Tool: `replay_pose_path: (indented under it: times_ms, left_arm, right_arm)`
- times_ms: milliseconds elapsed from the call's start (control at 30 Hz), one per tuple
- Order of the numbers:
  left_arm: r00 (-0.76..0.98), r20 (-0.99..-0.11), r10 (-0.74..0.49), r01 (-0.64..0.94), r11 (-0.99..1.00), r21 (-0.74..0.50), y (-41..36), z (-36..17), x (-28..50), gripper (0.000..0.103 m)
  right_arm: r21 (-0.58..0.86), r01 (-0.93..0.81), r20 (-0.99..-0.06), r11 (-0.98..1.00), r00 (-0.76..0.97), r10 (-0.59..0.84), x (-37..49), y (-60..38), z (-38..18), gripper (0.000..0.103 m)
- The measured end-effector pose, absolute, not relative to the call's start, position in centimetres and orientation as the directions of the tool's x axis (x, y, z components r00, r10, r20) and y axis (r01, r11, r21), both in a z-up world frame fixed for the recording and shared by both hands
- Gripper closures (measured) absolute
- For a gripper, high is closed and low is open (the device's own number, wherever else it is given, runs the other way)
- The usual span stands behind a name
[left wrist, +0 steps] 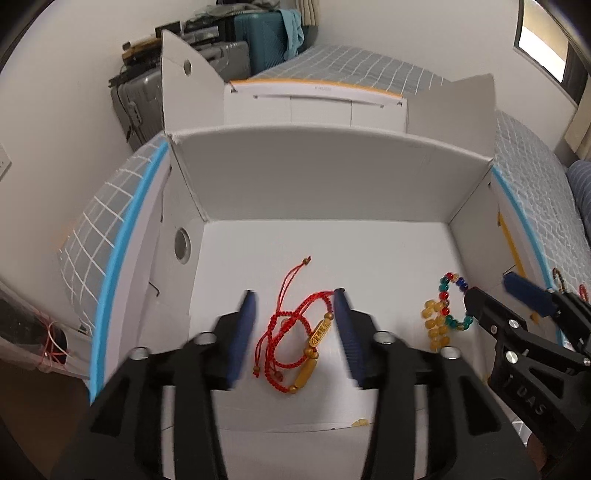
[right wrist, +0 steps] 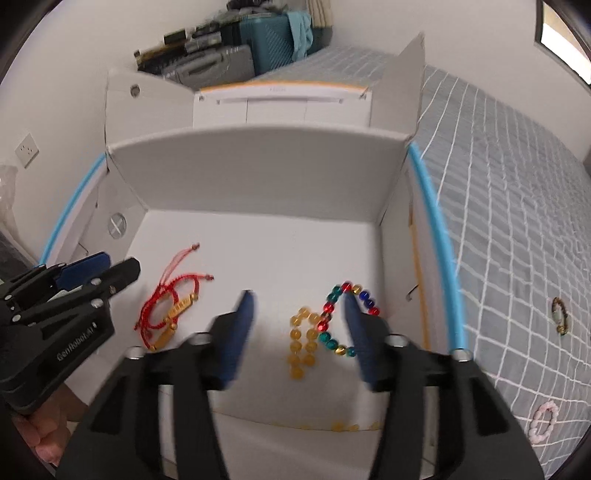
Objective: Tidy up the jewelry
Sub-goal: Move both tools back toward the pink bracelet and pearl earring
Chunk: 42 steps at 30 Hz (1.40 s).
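A red cord bracelet with gold beads lies on the floor of an open white cardboard box. My left gripper is open above it, fingers on either side, empty. A yellow bead bracelet and a multicoloured bead bracelet lie together at the box's right side. My right gripper is open above them, empty. The red bracelet also shows in the right wrist view, and the bead bracelets show in the left wrist view.
The box sits on a bed with a grey grid-pattern cover. On the cover outside the box lie a dark beaded bracelet and a pink bead bracelet. Suitcases stand against the far wall.
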State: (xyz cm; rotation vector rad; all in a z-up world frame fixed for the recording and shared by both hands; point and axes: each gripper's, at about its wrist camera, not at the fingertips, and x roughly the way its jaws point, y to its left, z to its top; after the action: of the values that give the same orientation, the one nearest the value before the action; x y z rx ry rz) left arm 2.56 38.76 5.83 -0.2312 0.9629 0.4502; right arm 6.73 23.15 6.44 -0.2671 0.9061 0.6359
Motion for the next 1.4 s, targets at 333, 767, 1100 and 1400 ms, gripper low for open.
replay_pose_path:
  times_ms: [333, 767, 1100, 1400]
  left_arm:
    - [0.561, -0.771, 0.301, -0.454, 0.891, 0.017, 35.6, 9.1, 2.7, 0.014]
    - [0.685, -0.705, 0.184, -0.273, 0.962, -0.014, 23.4, 11.3, 6.2, 0.006]
    - [0.7, -0.714, -0.015, -0.058, 0.995, -0.077, 12.1, 10.3, 9.2, 0.006]
    - [0.679, -0.73, -0.084, 0.062, 0.996, -0.056, 4.0, 5.9, 9.9, 0.006]
  right_arm:
    - [0.02, -0.541, -0.704, 0.841, 0.59, 0.396, 8.1, 16.6, 11.0, 0.008]
    - [-0.048, -0.372, -0.684, 0.927, 0.689, 0.241, 9.5, 0.9, 11.6, 0.008]
    - [-0.063, -0.227, -0.727, 0.972, 0.677, 0.112, 8.4, -10.6, 8.4, 0.008]
    - [-0.059, -0.155, -0.768, 0.986, 0.638, 0.054, 5.4, -17.1, 4.4, 0.008]
